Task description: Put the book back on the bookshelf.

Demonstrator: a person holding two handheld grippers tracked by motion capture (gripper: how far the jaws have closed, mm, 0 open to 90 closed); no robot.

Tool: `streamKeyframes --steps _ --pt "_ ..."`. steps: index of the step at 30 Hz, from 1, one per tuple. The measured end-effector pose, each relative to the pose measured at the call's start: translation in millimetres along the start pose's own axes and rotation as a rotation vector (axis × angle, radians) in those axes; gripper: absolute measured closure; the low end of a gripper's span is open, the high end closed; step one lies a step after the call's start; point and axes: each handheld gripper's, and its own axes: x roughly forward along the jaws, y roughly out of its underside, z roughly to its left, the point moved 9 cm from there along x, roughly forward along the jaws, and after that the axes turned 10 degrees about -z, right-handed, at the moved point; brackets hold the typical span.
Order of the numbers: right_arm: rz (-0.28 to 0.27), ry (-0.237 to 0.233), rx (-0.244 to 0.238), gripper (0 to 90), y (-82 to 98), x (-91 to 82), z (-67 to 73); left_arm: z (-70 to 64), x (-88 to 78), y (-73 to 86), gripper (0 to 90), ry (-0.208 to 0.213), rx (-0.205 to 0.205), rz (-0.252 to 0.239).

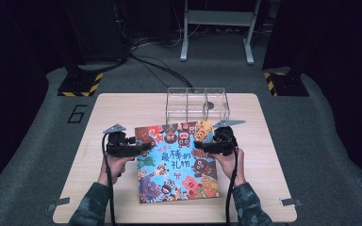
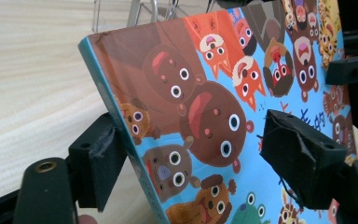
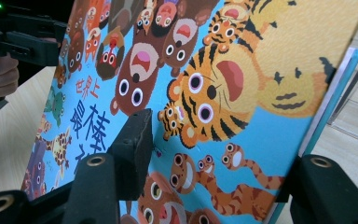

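A colourful picture book (image 1: pixel 176 162) with cartoon animals on its cover lies in the middle of the wooden table (image 1: pixel 118 108). My left gripper (image 1: pixel 143 147) is at the book's left spine edge, and my right gripper (image 1: pixel 199 147) is at its right edge. In the left gripper view the book (image 2: pixel 214 93) passes slantwise between the wide-apart jaws of my left gripper (image 2: pixel 191 158). One jaw rests against the spine and the other stands over the cover. In the right gripper view my right gripper (image 3: pixel 219 163) is shut on the book (image 3: pixel 242 116), one pad on the cover and one behind the edge.
A clear plastic box (image 1: pixel 196 104) with three compartments stands just beyond the book at the table's far edge. A small dark thing lies in one compartment. Bare tabletop lies to the left and right of the book. Cables and stand feet are on the floor beyond.
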Motion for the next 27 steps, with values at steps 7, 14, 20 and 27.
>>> streamKeyframes --steps 7,14,20,27 --pt "-0.004 0.016 0.012 44.6 -2.2 -2.4 -2.3 -4.3 -2.4 -8.6 27.9 -0.001 0.023 -0.014" --pt "-0.011 0.026 -0.013 44.4 -10.9 -1.7 -0.4 -5.0 -9.3 -17.0 32.9 -0.017 0.053 -0.035" --pt "-0.007 0.037 -0.015 44.1 -14.4 -2.3 2.4 -7.2 -14.7 -22.1 35.5 -0.025 0.057 -0.051" --pt "-0.016 0.050 -0.043 43.8 -21.3 -4.7 4.8 -9.1 -20.2 -29.3 41.4 -0.036 0.081 -0.082"
